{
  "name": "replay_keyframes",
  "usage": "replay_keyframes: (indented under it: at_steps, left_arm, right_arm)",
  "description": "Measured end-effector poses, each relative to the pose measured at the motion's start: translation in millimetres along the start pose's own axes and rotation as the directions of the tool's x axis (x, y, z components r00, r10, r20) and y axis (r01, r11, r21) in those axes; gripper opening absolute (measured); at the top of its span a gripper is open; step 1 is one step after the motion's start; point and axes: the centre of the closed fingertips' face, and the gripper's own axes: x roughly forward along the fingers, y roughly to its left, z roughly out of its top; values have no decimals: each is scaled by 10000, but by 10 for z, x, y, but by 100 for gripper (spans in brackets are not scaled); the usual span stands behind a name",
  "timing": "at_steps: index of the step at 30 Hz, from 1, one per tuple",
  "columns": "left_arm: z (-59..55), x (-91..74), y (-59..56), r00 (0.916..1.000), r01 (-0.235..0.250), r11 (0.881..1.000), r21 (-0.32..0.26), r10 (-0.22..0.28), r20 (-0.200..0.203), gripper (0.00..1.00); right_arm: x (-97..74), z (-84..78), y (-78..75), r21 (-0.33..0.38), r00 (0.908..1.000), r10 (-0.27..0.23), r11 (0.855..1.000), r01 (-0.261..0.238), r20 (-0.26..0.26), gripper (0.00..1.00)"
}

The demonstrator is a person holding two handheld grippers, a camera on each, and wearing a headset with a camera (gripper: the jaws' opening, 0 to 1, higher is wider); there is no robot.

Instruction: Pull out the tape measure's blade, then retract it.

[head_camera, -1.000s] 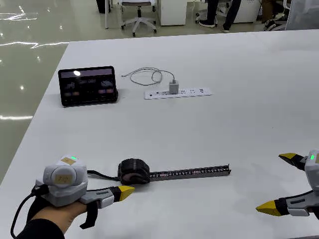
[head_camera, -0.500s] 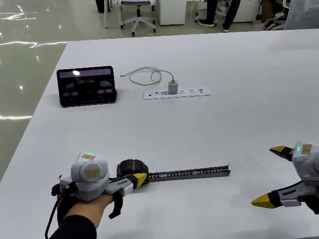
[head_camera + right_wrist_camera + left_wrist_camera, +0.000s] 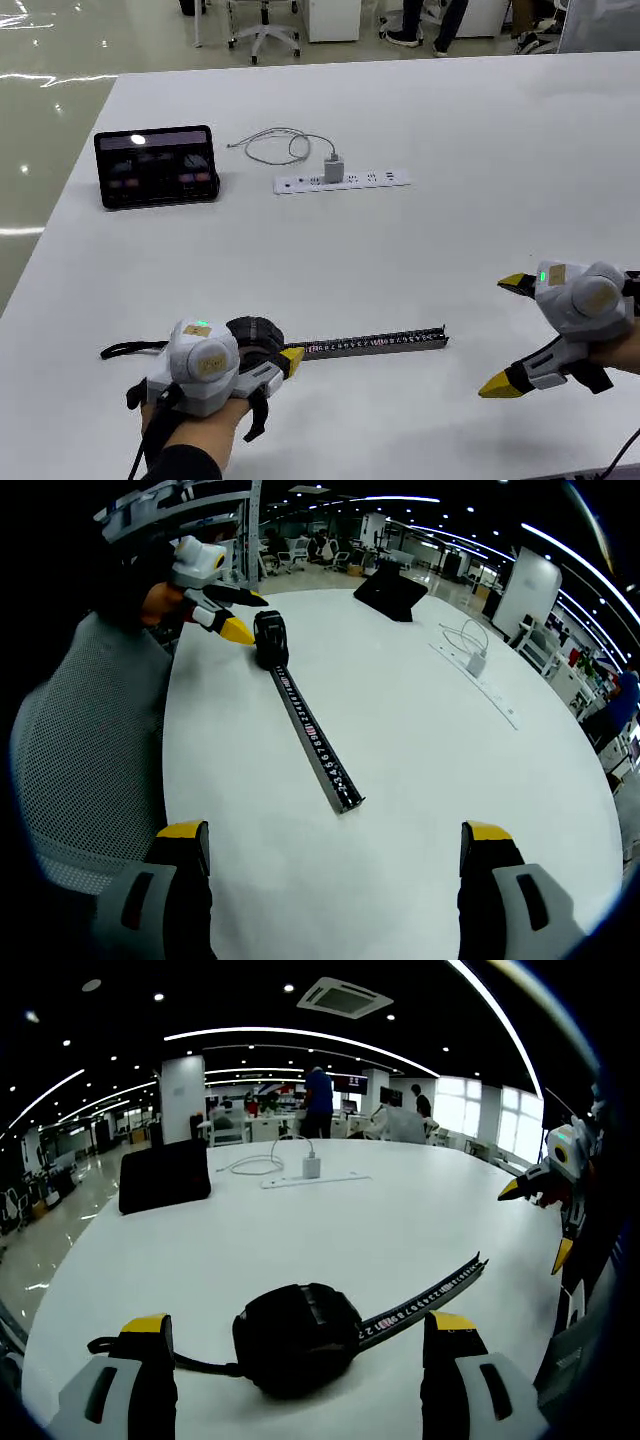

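Head view: tape measure case [image 3: 258, 335] lay on the bench [image 3: 400, 230] at 7 o'clock of the frame. The blade [image 3: 375, 345] was drawn out and lay flat, its long axis running from the case toward 3 o'clock. The left tool [image 3: 272, 345] sat at the case with its jaws apart, one on either side; contact could not be confirmed. The right tool [image 3: 505, 335], jaws spread wide and holding nothing, stood at 3 o'clock of the blade's free end, with bare bench between.

Left gripper view: the case sat between the two jaws. The blade left it toward 2 o'clock, pointing at the right tool. A tablet [image 3: 165, 1175] and a power strip [image 3: 315, 1178] stood well beyond.

Right gripper view: the blade's hooked end lay just ahead of the open jaws, and the blade ran toward 11 o'clock to the case. Judgement: the left tool was nearer the case and the right tool nearer the blade's end. Retraction would run along this axis toward the case.
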Motion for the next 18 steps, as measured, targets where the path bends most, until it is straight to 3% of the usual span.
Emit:
replay_keyframes:
  at_steps: [4,7,14,16,17,18]
  left_arm:
    - [-46,46,-61,9998,124,9995,276,-127,131,100]
    - [-27,61,-57,9997,74,9999,155,-77,210,100]
    - [0,69,-64,9986,83,10000,46,-85,515,100]
    - [-14,68,-70,9988,125,9999,-81,-121,474,100]
    - [-28,75,-71,9989,170,9996,-213,-161,443,100]
    - [-32,76,-70,9989,158,9997,-188,-150,437,100]
  right_arm:
    - [92,81,-17,-655,9979,627,9958,-635,-143,100]
    - [158,130,-68,-1186,9965,775,9897,-807,-313,100]
    - [331,150,-170,-1638,9878,1301,9761,-1428,-857,94]
    - [380,135,-173,-1839,9827,1559,9677,-1723,-1005,92]
    - [408,131,-145,-2276,9779,1815,9528,-2009,-1036,89]
    - [428,99,-143,-2309,9759,1831,9508,-2065,-1188,87]
